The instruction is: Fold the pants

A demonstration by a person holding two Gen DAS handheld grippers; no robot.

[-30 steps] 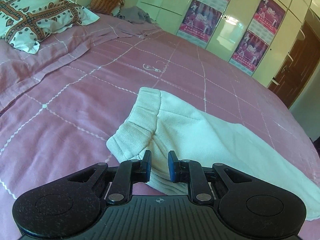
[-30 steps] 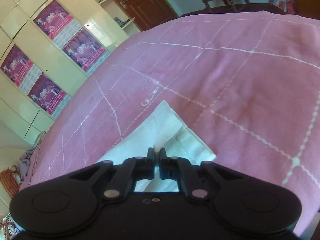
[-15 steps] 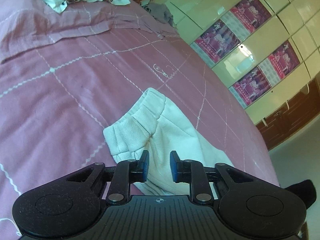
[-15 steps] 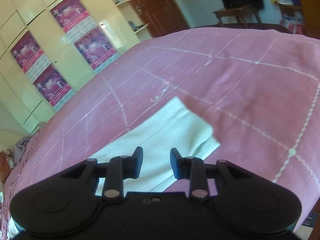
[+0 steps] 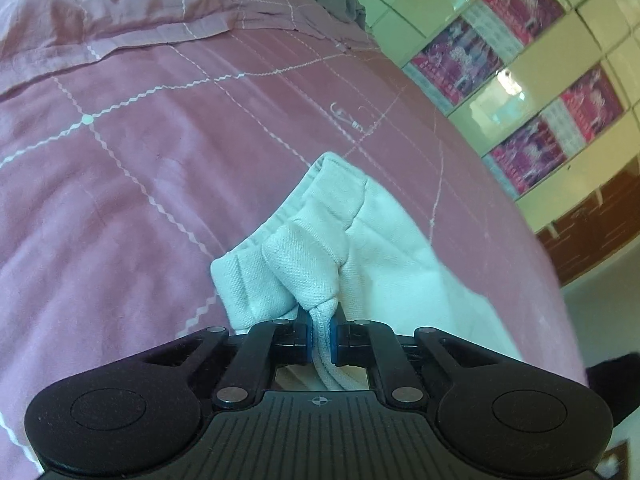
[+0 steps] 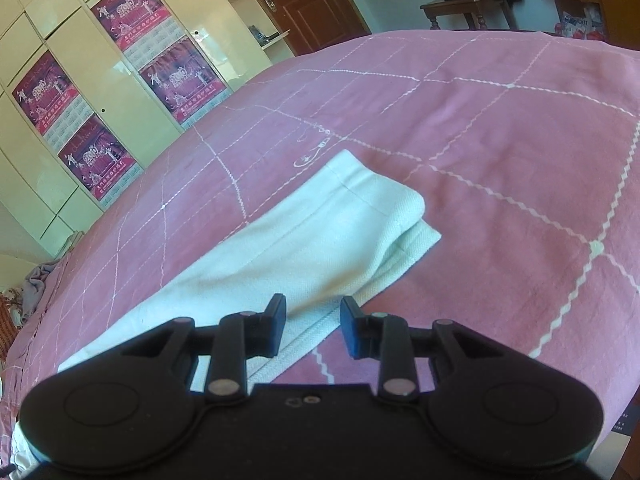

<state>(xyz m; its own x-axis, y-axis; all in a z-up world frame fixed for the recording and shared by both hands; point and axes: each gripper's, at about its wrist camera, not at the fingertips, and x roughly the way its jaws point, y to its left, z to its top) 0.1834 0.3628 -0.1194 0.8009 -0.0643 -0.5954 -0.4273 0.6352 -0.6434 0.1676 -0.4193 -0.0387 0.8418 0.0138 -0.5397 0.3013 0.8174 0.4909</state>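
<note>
**Inspector:** Start at the left. What has changed?

**Assistant:** The left gripper (image 5: 320,330) has just been closing, and its blue pads now pinch a bunched fold of the white pants (image 5: 304,256) at the waistband end. Half a second ago the jaws stood apart over that same cloth with nothing pressed between them. The cloth now rises in a ridge straight from the pads.

**Inspector:** Meaning for the task?

**Assistant:** In my judgement the waist end is secured and ready to be lifted or carried over. No fold has been made at that end yet; the rest of the garment lies flat on the pink bedspread (image 5: 140,152), running away to the right.

**Inspector:** And the right side?

**Assistant:** The right gripper (image 6: 313,326) stands partly open. One second ago it was shut on the cloth at the leg end; since then it has let go and come back. The near edge of the pants (image 6: 320,236) lies under and between the fingers, but the pads do not press it.

**Inspector:** The leg end itself?

**Assistant:** The cuffs lie doubled and flat toward the far right, near the stitched motif (image 6: 312,152) on the bedspread. Half a second ago it looked much the same, only seen a little closer now.

**Inspector:** Risk?

**Assistant:** A one-ended lift would likely drag the legs askew unless the right regrips.
</note>
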